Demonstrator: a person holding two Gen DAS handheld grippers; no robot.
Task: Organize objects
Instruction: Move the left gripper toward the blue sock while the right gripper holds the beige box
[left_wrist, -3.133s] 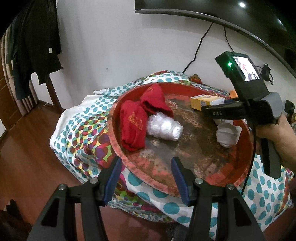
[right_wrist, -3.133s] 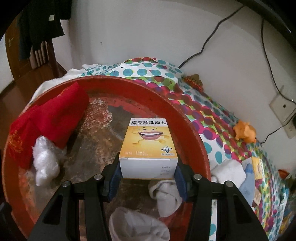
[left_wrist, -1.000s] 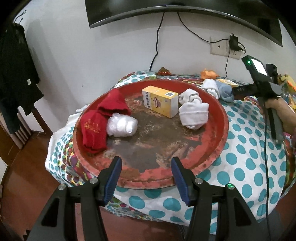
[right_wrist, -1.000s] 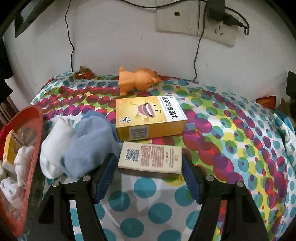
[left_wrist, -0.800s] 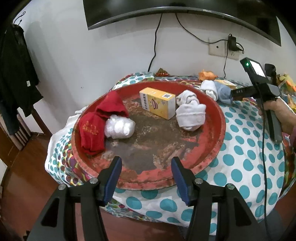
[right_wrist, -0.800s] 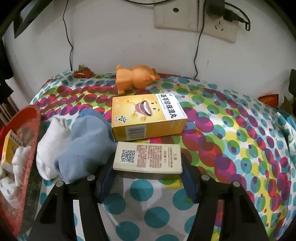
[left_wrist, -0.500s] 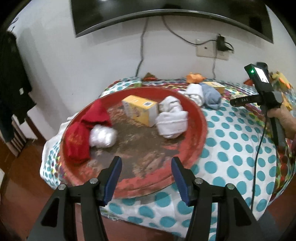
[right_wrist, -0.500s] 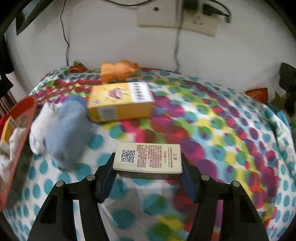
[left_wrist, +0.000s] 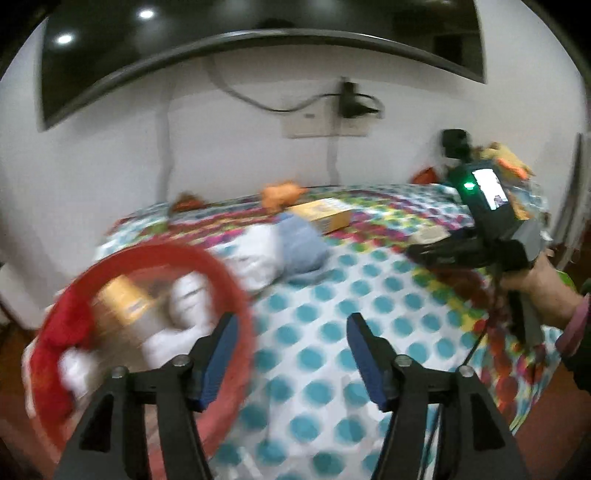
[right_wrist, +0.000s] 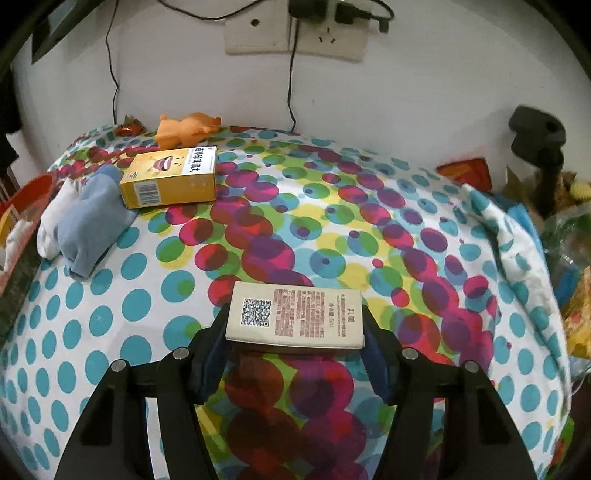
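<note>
My right gripper (right_wrist: 294, 321) is shut on a flat beige box (right_wrist: 295, 317) with a QR code and holds it just above the dotted cloth (right_wrist: 332, 229). The left wrist view shows that gripper (left_wrist: 476, 240) at the right in a person's hand. My left gripper (left_wrist: 290, 325) hangs over the cloth, its jaws opening with nothing between them. The red tray (left_wrist: 236, 280) at its left holds a yellow box (left_wrist: 125, 299), white socks (left_wrist: 188, 295) and a red cloth (left_wrist: 51, 339). A blue sock (right_wrist: 88, 221), a white sock (right_wrist: 55, 218) and a second yellow box (right_wrist: 170, 175) lie on the cloth.
An orange toy (right_wrist: 184, 129) lies by the wall under a socket plate (right_wrist: 295, 33) with hanging cables. A black stand (right_wrist: 539, 147) and bagged clutter (right_wrist: 569, 229) crowd the table's right edge. A dark screen (left_wrist: 221, 37) hangs on the wall.
The left view has swung right, so the tray slid to the left edge, and its jaws stand wider. The right gripper has carried the beige box right, away from the socks and yellow box.
</note>
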